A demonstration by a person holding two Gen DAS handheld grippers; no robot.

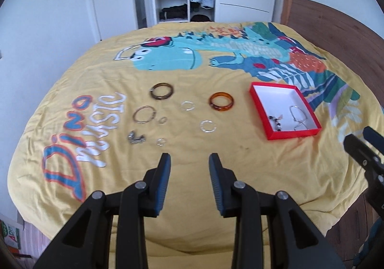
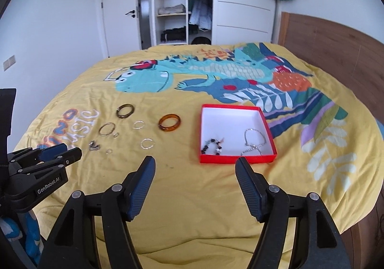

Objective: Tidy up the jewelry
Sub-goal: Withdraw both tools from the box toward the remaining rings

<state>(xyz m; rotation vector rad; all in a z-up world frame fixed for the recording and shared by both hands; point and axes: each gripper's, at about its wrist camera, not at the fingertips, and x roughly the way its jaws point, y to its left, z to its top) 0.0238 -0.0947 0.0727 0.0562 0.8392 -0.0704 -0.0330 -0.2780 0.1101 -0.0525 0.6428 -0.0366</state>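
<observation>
On the yellow bedcover (image 2: pixel 192 197) the jewelry lies in two groups. Inside the red box (image 2: pixel 261 159), which stands to the right, there are already a beaded bracelet (image 2: pixel 212 146) and a silver chain (image 2: pixel 254 143). To the left of the box, well apart from it, the loose pieces wait: an amber bangle (image 2: pixel 169 123) nearest the box, a dark bangle (image 2: pixel 125 110) further back, a thin metal hoop (image 2: pixel 107 129), a small metal charm (image 2: pixel 94 146), and several clear rings (image 2: pixel 147 143) that are hard to see against the cloth.

The right gripper (image 2: pixel 195 173) hangs above the near part of the bed, in front of the box, with its jaws wide apart and nothing between them. The left gripper (image 1: pixel 189 163) is also above the cover, nearer to the loose pieces; its jaws stand partly apart and hold nothing.

The task seems only partly done, because most pieces are outside the box. The next pick probably calls for one gripper to come down over a single piece. The amber bangle looks easiest: it is thick and close to the box. One finger could go inside the ring and one outside, so the pads close on its wall. The soft cover may sink under pressure, so a gentle descent is wise. The clear rings are thin and lie flat, and may slip from the pads.
</observation>
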